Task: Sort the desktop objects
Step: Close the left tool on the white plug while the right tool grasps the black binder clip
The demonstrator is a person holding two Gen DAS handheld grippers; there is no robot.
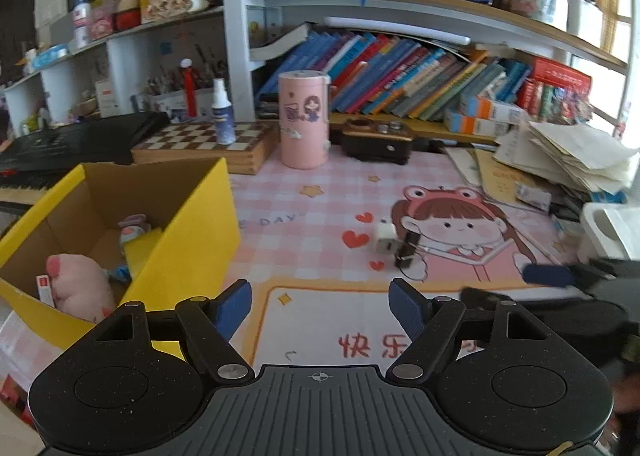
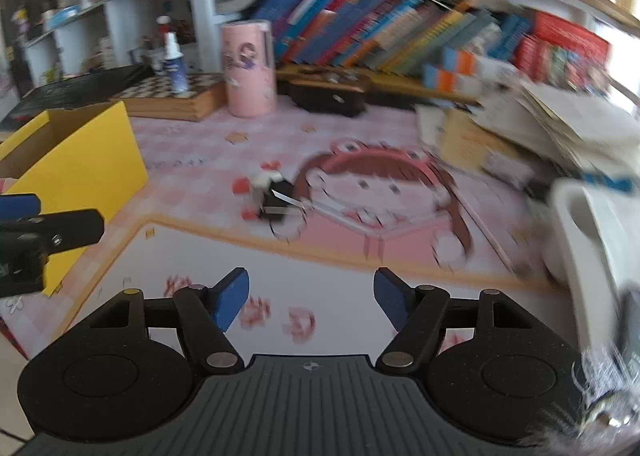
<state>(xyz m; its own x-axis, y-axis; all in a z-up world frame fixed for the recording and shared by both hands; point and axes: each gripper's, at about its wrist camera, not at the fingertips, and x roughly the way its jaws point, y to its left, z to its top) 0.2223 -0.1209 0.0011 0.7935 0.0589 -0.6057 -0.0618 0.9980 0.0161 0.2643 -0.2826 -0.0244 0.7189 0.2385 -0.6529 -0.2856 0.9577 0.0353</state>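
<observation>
While both claws are held wide open and empty above the tabletop point(image 1: 320, 196) | left claw point(image 1: 320, 308) is seen beside the yellow box point(image 1: 192, 224), where a pink plush point(image 1: 80, 284) lies | right claw point(image 2: 312, 302) is aimed at the mat | white cube point(image 1: 385, 238) and black clip point(image 1: 408, 252) are left touching mid-mat.

1. The open box point(image 1: 192, 224) stands at the left of the worktop point(image 1: 320, 192), with a plush toy point(image 1: 80, 288) lying inside it.
2. The small cube point(image 1: 385, 237) sits mid-worktop, right of the box, with a binder clip point(image 1: 408, 252) just beside it.
3. Behind them, the cylinder container point(image 1: 305, 120) stands between the chessboard point(image 1: 208, 144), which carries a spray bottle point(image 1: 222, 112), and the camera-like device point(image 1: 378, 138).
4. The paper stack point(image 1: 560, 152) lies at the right.
5. Books point(image 1: 400, 76) fill the shelf behind.
</observation>
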